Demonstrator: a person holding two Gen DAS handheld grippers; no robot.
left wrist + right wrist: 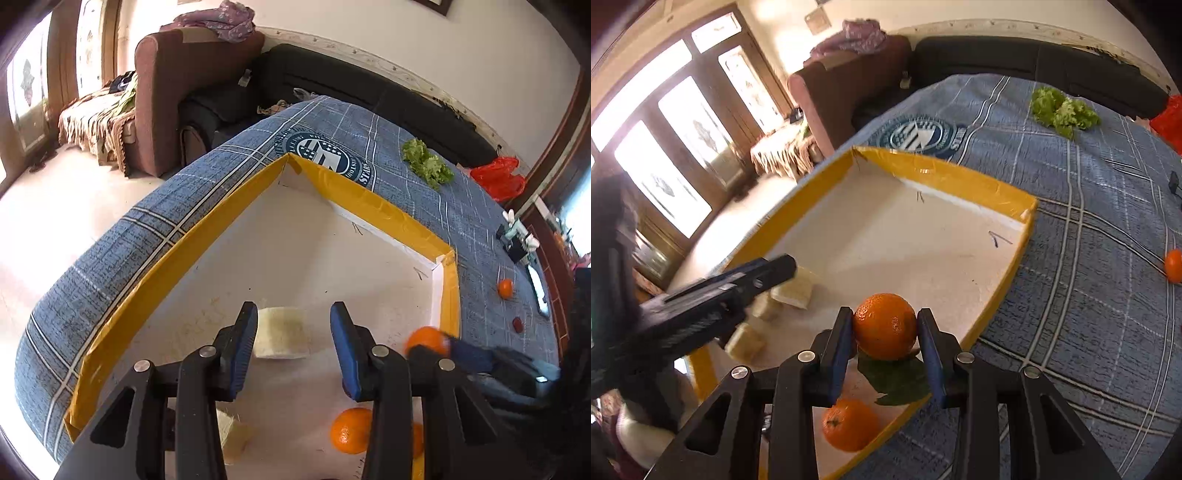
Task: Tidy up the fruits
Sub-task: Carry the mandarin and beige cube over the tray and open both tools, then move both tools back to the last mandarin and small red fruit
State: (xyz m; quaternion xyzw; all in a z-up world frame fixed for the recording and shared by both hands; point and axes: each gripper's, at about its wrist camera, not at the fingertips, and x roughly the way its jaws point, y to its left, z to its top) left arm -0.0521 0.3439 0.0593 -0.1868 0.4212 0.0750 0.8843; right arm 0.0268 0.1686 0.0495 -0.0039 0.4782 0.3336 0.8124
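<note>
Glossy yellow tape on the tray rim (pixel 979 184), matt white tray floor, woven blue tablecloth (pixel 1089 295), dimpled shiny orange (pixel 884 325)

Right gripper (pixel 885 325) fingers clamp 1 orange (pixel 884 325) (leaf attached) above the tray (pixel 1008 280).

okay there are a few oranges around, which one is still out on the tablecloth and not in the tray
The small orange far right on the blue plaid tablecloth. One orange is in the right gripper over the yellow-rimmed tray; another lies inside it.

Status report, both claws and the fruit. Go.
Right claw shut on an orange over the yellow-rimmed tray. Left claw empty, above a pale block. One orange in the tray, another still on the cloth. Nothing blocking.
</note>
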